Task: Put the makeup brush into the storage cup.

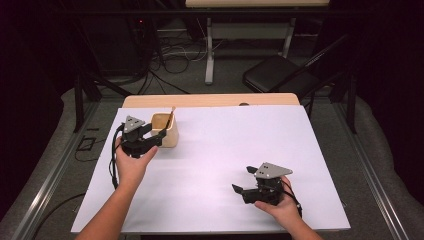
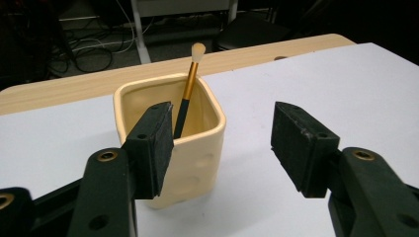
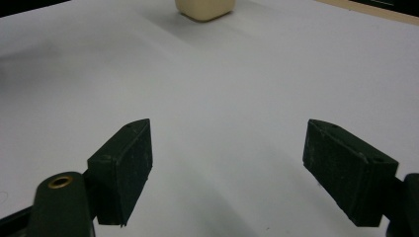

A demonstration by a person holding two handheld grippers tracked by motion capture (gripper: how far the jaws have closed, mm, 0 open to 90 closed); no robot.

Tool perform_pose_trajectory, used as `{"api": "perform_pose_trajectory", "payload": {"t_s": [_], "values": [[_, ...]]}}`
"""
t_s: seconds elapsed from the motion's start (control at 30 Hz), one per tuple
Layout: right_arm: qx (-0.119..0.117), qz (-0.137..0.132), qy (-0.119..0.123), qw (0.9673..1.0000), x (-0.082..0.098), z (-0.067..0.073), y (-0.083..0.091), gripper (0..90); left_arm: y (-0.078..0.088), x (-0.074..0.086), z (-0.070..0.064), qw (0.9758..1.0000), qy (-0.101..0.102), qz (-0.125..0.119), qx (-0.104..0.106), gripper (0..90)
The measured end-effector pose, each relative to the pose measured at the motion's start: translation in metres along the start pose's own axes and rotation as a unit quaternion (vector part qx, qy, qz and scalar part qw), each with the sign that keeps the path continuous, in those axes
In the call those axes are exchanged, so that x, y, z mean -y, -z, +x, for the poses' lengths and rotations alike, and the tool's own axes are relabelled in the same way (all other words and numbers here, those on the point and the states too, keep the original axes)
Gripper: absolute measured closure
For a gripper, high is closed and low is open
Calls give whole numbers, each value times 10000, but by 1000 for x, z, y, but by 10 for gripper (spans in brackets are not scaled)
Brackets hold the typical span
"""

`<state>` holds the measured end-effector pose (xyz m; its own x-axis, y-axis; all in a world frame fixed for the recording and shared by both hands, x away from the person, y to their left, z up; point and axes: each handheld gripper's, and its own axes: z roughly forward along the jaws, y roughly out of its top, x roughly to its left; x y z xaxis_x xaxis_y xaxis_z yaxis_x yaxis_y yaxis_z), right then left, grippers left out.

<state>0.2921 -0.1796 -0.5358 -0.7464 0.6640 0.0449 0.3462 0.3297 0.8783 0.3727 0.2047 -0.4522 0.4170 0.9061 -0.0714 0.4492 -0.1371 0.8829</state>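
A white rectangular sheet (image 1: 225, 165) covers a pale wooden table (image 1: 210, 100). Beyond the table's far edge, a black folding chair (image 1: 285, 75) stands right, a white metal-legged bench (image 1: 250, 30) behind it, tangled dark cables (image 1: 170, 55) left. Grey carpet (image 1: 380, 150) flanks the table; surroundings are dark.

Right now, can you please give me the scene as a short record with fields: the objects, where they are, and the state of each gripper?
surface: white sheet over a wooden table
container: cream square cup, upright, far left of the sheet
contents: makeup brush leaning in the cup, bristle end up
left gripper: open, beside the cup, holding nothing
right gripper: open, over bare sheet, holding nothing
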Motion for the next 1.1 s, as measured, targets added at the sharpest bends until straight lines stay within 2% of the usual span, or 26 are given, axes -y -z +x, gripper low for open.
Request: {"api": "perform_pose_trajectory", "payload": {"t_s": [0.4, 0.97, 1.1], "values": [[6, -4, 0, 10000, 0, 0, 0, 190, 17, 9, -4, 9998, -11, -27, 204, 359], [18, -13, 10, 10000, 0, 1, 0, 190, 30, 20, -10, 9995, 19, 97, 291, 359], [18, -15, 2, 10000, 0, 1, 0, 190, 31, 24, -13, 9995, -68, 82, 307, 359]]}}
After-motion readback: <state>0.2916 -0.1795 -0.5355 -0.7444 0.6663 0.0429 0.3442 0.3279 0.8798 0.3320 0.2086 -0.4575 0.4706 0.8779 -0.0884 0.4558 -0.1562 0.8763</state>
